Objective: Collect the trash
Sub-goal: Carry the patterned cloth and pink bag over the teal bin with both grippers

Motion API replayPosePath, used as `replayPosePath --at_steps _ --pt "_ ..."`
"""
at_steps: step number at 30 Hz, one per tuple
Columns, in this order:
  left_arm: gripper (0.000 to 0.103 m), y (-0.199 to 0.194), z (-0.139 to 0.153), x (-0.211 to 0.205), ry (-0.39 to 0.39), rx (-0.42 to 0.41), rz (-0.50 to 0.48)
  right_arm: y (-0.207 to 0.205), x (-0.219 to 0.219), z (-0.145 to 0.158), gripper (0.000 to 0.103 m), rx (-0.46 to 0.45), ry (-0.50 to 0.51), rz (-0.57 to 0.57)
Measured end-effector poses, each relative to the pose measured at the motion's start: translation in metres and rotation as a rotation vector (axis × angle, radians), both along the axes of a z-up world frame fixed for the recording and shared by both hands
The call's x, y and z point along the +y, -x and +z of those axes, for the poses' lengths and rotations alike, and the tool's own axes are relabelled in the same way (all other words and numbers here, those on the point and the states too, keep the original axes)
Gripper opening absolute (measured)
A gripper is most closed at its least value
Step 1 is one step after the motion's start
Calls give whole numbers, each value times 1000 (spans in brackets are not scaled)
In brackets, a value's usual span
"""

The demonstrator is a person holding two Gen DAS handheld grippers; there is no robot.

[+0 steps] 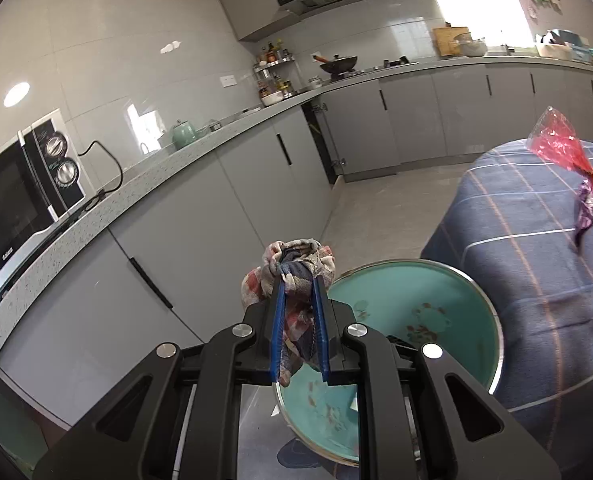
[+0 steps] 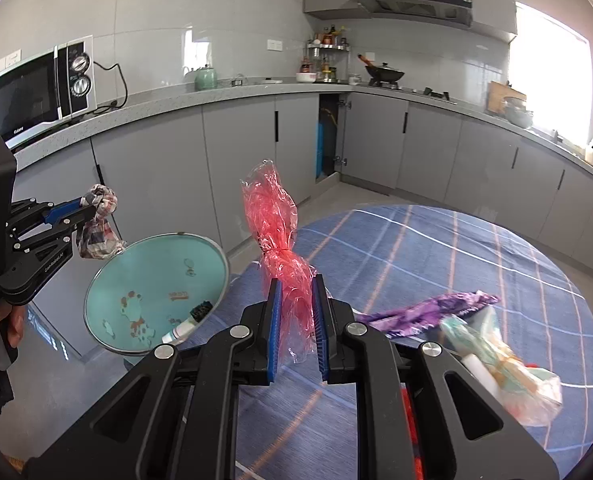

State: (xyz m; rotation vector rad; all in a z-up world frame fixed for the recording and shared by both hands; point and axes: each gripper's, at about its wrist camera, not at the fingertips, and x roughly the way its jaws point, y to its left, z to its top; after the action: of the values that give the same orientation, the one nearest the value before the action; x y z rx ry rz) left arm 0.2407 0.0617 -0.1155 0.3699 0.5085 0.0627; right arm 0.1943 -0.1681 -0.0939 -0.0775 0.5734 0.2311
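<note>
- My right gripper (image 2: 296, 320) is clenched on a red cellophane wrapper (image 2: 280, 240), whose long axis runs up and away along the fingers, with a twisted waist just above the tips.
- My left gripper (image 1: 299, 312) is clamped on a wad of checked cloth (image 1: 292, 276); seen from the right wrist it hangs at the far-left rim of the teal bin.
- The teal bin (image 2: 108, 280) is my landmark: a round open container with a metal rim and cartoon prints inside, just off the left edge of the round table. A tube and a dark brush-like piece (image 2: 188, 320) already lie against its near-right inner wall.
- As I judge it, the coming move turns on this: the bin mouth lies left of and below the red wrapper, so I must swing the right gripper leftward over the rim before releasing. The cloth is nearer the mouth than the wrapper is.
- Right of the bin, on the plaid tablecloth (image 2: 416, 248), wait a purple wrapper (image 2: 436, 312) and, beyond it toward the table's right edge, a clear bag of mixed scraps (image 2: 508, 368).
- Room is open above the bin; the two grippers could crowd each other there.
- Far behind the bin stand the grey counter (image 2: 236, 92) and microwave (image 2: 36, 92).
</note>
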Motion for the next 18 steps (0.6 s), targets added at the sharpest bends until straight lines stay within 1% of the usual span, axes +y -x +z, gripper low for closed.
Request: replayPosePath --at_steps 5,10,18 --pt "14 -5 -5 14 6 7 23 -8 18 -2 16 3 7 33" --pt "14 -9 -6 26 29 11 40 -18 40 -5 16 12 18 64" --pt "14 -15 -5 42 57 10 60 -26 60 -10 16 21 29 100"
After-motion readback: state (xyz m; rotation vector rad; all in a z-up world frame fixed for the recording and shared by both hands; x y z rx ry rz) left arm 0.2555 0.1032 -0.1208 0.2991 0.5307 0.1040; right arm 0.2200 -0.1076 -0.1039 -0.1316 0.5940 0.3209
